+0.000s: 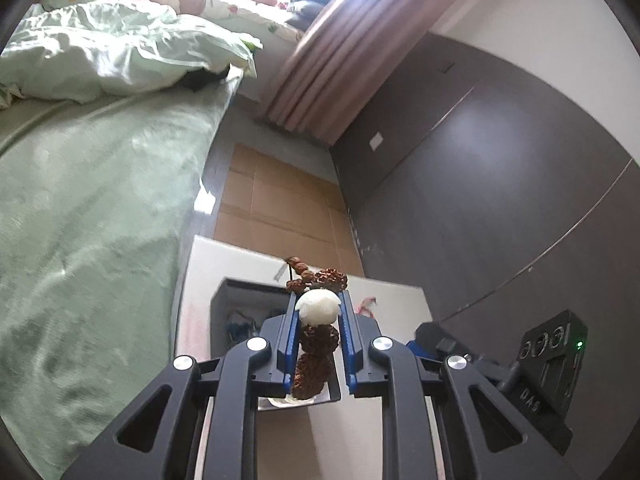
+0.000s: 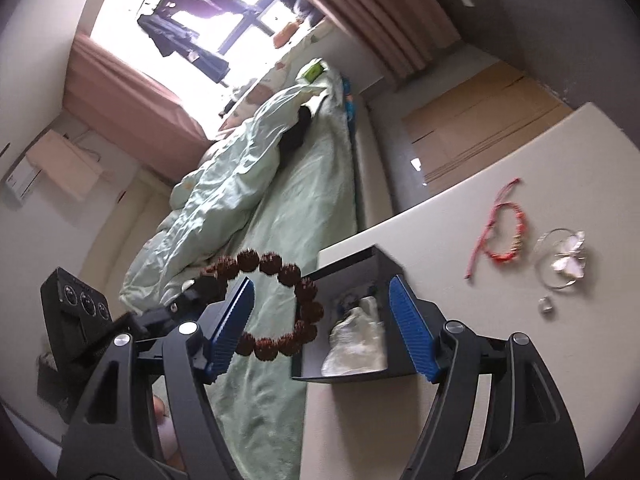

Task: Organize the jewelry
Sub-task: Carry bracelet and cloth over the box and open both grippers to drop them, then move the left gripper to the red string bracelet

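My left gripper (image 1: 319, 312) is shut on a brown bead bracelet (image 1: 316, 360) with one white bead (image 1: 319, 309), held above the white table (image 1: 248, 264). The bracelet also shows in the right wrist view (image 2: 280, 304), hanging in the air left of a dark open box (image 2: 348, 260). My right gripper (image 2: 324, 320) is open and empty, in front of that box. The box holds pale crumpled items (image 2: 356, 340). In the left wrist view the box (image 1: 224, 304) lies just behind the bracelet.
On the table right of the box lie a red cord bracelet (image 2: 506, 232), a clear ring-shaped bangle (image 2: 560, 258) and a small silver piece (image 2: 546, 306). A bed with a green cover (image 1: 80, 220) stands left of the table. Cardboard (image 1: 276, 200) lies on the floor beyond.
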A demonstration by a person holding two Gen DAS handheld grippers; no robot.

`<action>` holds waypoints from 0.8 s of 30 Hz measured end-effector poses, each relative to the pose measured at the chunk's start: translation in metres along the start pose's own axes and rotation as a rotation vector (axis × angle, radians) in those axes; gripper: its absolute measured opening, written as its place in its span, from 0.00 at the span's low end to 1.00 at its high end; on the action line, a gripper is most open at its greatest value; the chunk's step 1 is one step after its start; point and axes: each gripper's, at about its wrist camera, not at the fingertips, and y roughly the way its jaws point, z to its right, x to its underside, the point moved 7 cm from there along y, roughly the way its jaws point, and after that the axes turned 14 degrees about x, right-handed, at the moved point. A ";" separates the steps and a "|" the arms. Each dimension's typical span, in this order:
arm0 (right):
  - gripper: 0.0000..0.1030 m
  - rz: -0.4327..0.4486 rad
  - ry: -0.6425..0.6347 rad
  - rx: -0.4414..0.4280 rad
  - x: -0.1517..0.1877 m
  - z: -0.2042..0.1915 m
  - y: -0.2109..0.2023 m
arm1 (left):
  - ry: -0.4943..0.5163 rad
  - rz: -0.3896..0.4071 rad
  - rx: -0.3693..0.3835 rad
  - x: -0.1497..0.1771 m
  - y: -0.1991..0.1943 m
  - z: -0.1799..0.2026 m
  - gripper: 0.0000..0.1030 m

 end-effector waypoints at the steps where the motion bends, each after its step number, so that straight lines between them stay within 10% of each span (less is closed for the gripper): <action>1: 0.69 0.001 0.005 0.009 -0.002 0.004 -0.001 | -0.005 -0.008 -0.029 0.002 0.003 -0.002 0.17; 3: 0.69 0.001 0.017 0.019 -0.005 0.011 -0.003 | 0.004 -0.001 -0.075 0.002 0.006 -0.004 0.63; 5: 0.69 0.009 0.035 0.021 -0.010 0.017 -0.007 | 0.015 0.053 -0.086 -0.001 -0.001 -0.002 0.80; 24: 0.69 -0.005 0.181 0.242 -0.034 0.120 -0.036 | 0.189 -0.100 -0.042 0.036 0.078 0.056 0.53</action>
